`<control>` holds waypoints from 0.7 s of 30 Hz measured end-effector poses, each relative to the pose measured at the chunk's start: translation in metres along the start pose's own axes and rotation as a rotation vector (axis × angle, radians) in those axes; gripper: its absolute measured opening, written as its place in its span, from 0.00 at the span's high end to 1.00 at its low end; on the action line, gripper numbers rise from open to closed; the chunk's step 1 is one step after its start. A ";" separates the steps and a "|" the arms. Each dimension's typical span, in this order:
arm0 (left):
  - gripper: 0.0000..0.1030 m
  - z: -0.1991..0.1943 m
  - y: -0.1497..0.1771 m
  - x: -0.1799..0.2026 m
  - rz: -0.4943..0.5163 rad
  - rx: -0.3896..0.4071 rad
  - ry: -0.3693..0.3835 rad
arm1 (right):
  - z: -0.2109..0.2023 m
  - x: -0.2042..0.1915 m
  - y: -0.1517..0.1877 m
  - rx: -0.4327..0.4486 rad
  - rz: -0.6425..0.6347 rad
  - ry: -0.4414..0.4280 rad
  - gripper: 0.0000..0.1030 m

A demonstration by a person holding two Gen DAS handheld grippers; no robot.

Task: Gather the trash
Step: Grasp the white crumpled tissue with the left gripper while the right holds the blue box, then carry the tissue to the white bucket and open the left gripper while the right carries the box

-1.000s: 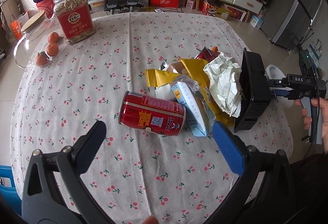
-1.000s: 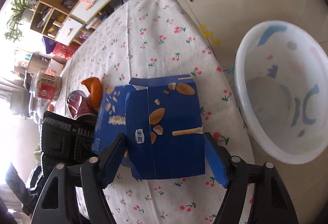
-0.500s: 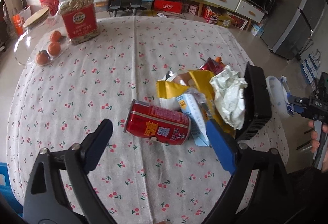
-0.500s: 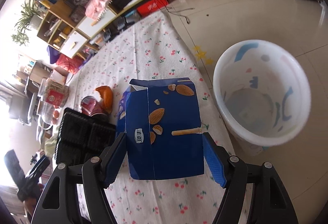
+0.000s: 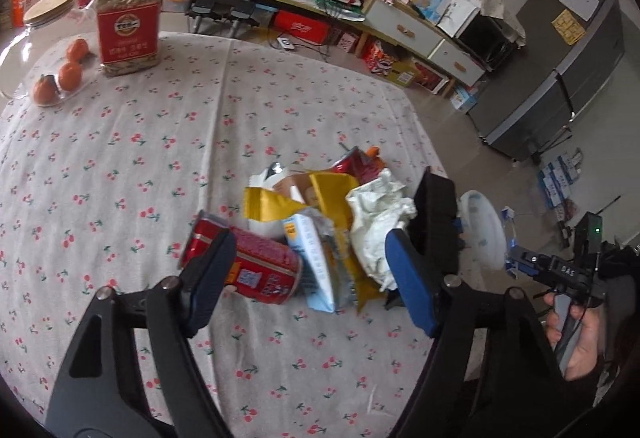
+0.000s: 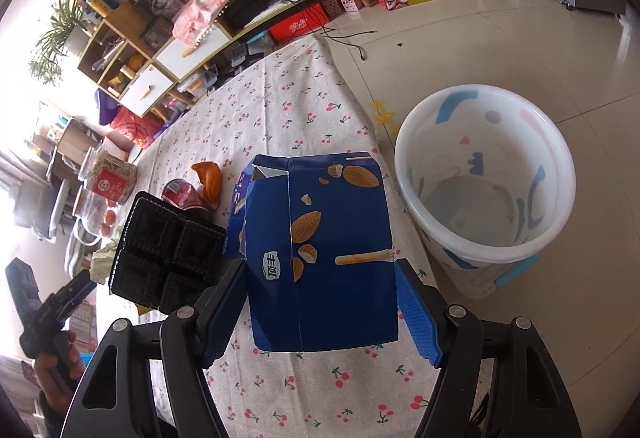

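A red can [image 5: 260,266] lies on its side on the cherry-print tablecloth [image 5: 160,157], against a trash heap: a blue-white carton [image 5: 316,262], yellow wrappers [image 5: 332,189], crumpled white paper [image 5: 380,222] and a black tray [image 5: 436,222]. My left gripper [image 5: 308,278] straddles the can and carton. Its jaws are closing, the left fingertip overlaps the can's end, and no pad presses. My right gripper [image 6: 320,298] is shut on a blue almond snack box [image 6: 320,238], held above the table edge beside a white bucket [image 6: 476,254] on the floor.
A red-labelled jar [image 5: 128,21] and oranges [image 5: 70,73] stand at the table's far left. Shelving with boxes [image 5: 320,17] lines the wall and a grey fridge [image 5: 560,77] stands at right. A hand [image 5: 576,330] holds the right gripper beyond the table's right edge.
My left jaws have narrowed around the can and the view has rolled. My right gripper has lifted the blue box higher, so the whole bucket now shows.
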State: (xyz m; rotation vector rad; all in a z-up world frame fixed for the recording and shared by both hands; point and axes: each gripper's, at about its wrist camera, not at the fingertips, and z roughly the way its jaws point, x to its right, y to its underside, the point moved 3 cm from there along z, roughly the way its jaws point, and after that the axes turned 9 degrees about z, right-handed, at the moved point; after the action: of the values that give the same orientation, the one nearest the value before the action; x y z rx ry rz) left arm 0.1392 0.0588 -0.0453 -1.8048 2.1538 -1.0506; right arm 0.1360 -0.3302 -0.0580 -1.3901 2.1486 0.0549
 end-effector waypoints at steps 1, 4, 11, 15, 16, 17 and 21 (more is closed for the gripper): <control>0.33 0.000 -0.003 0.005 0.009 0.003 0.035 | -0.001 0.000 0.000 0.003 -0.001 0.000 0.29; 0.45 0.009 -0.012 0.020 0.046 -0.006 0.103 | -0.003 -0.001 0.001 0.010 -0.008 0.002 0.29; 0.67 0.050 -0.016 0.036 0.082 -0.096 0.107 | -0.006 0.003 0.002 0.017 -0.006 -0.011 0.29; 0.73 0.057 -0.011 0.038 0.068 -0.110 0.119 | -0.008 0.005 0.002 0.018 -0.001 -0.014 0.29; 0.76 0.056 -0.011 0.038 0.071 -0.107 0.110 | -0.009 0.006 0.002 0.018 -0.002 -0.014 0.29; 0.79 0.054 -0.011 0.040 0.076 -0.100 0.101 | -0.009 0.005 0.003 0.021 -0.005 -0.014 0.29; 0.84 0.039 -0.016 0.042 0.080 -0.056 0.070 | -0.014 0.003 0.003 0.039 -0.027 -0.018 0.29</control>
State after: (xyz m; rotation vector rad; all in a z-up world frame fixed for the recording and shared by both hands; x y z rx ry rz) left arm 0.1609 0.0036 -0.0517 -1.7130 2.2981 -1.0604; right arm 0.1265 -0.3360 -0.0480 -1.3913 2.1047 0.0151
